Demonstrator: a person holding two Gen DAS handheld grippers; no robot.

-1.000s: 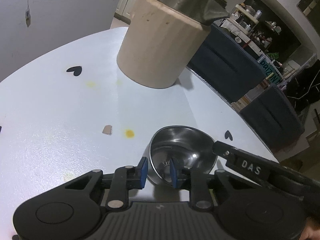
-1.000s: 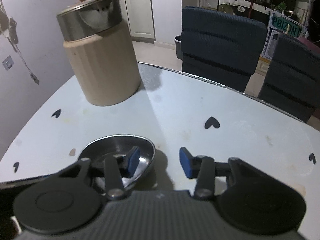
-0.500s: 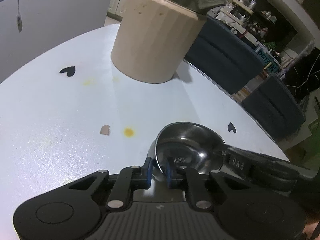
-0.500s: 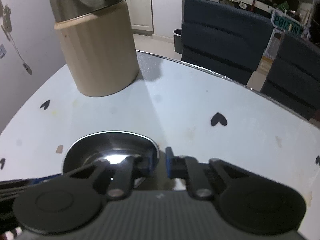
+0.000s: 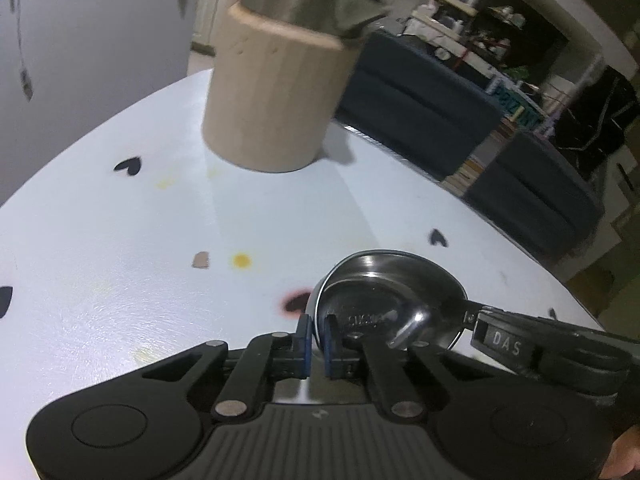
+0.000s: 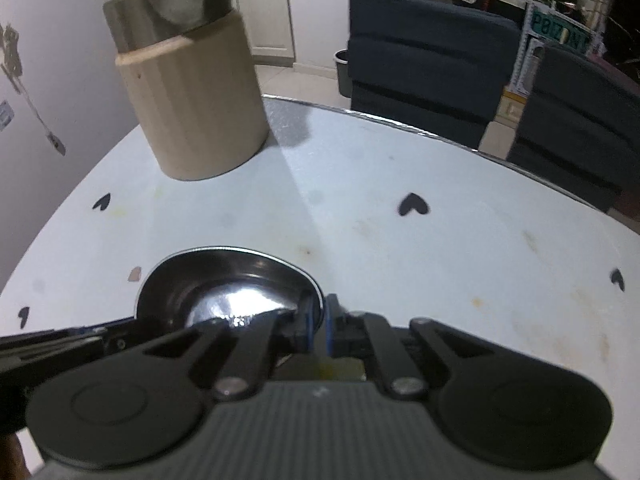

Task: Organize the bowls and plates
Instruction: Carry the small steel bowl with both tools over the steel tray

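The left gripper (image 5: pixel 316 344) tilts steeply downward, its two blue-padded fingers (image 5: pixel 305 340) drawn nearly together and pinching the near rim of the steel bowl (image 5: pixel 392 304), one pad outside the wall and one inside. The right gripper (image 6: pixel 319 330) slopes down likewise (it shows in the left wrist view as a black arm marked DAS) and its fingers (image 6: pixel 331 328) clamp the bowl's opposite rim. A bit of a hand (image 5: pixel 624 454) shows at the left view's lower right corner.

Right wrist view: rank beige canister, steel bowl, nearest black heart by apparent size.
1. beige canister
2. steel bowl, though it sits nearer the camera, so the gap is unsure
3. black heart, smallest
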